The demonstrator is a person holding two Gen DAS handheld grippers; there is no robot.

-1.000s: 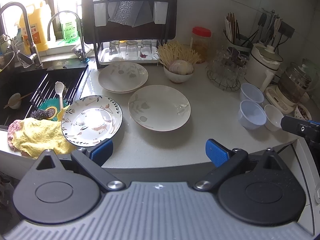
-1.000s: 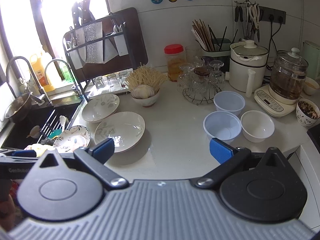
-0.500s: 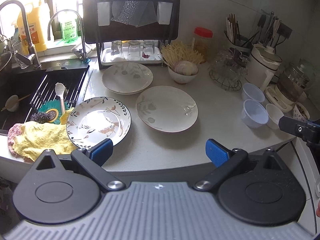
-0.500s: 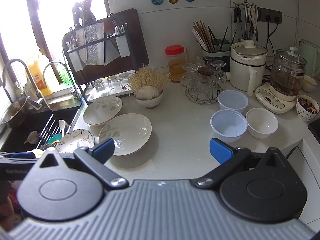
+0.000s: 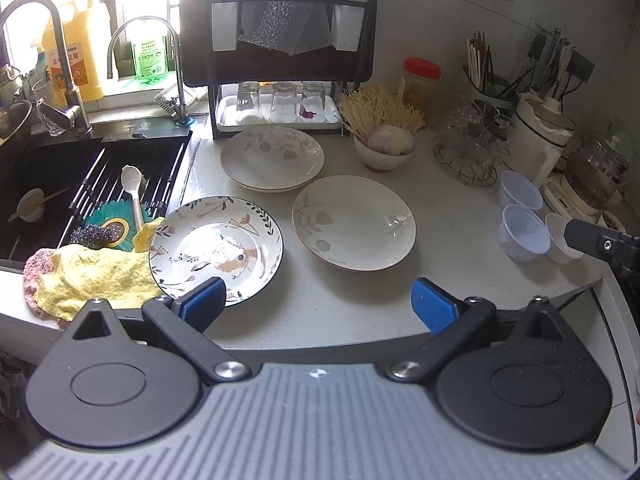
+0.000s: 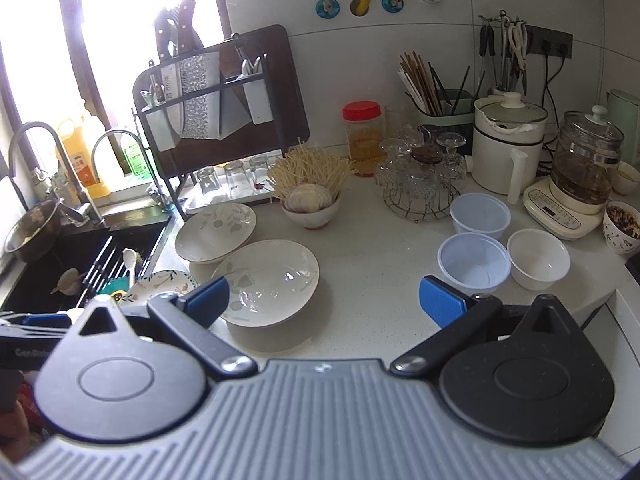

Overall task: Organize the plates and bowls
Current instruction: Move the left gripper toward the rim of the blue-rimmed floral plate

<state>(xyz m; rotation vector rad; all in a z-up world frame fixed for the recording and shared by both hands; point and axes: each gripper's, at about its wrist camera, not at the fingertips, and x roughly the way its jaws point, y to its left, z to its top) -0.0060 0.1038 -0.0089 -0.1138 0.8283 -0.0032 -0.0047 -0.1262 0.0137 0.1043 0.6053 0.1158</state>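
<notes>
Both grippers hang above the front edge of the counter (image 5: 360,320), and neither one is carrying anything. The left gripper (image 5: 316,300) has its blue pads spread wide, empty air between them, with the left pad sitting just over the near rim of the leaf-patterned plate (image 5: 216,246). That plate lies flat by the sink (image 5: 52,184), its left edge overlapping a yellow cloth (image 5: 92,276). Just to its right, apart from it, sits a cream floral plate (image 5: 354,222), and behind the two a second cream floral plate (image 5: 272,159) rests in front of the dish rack (image 5: 276,60). Over on the right side, the right gripper (image 6: 324,300) is spread wide too, nothing between its pads. Ahead of its right pad are two translucent plastic bowls (image 6: 474,264), one behind the other, and a small white bowl (image 6: 538,258) just beside the nearer one. Behind the plates a ceramic bowl (image 6: 310,214) holds dry noodles and something round and pale. A wire rack of upturned glasses (image 6: 420,184) stands between that bowl and a white cooker (image 6: 506,148).
</notes>
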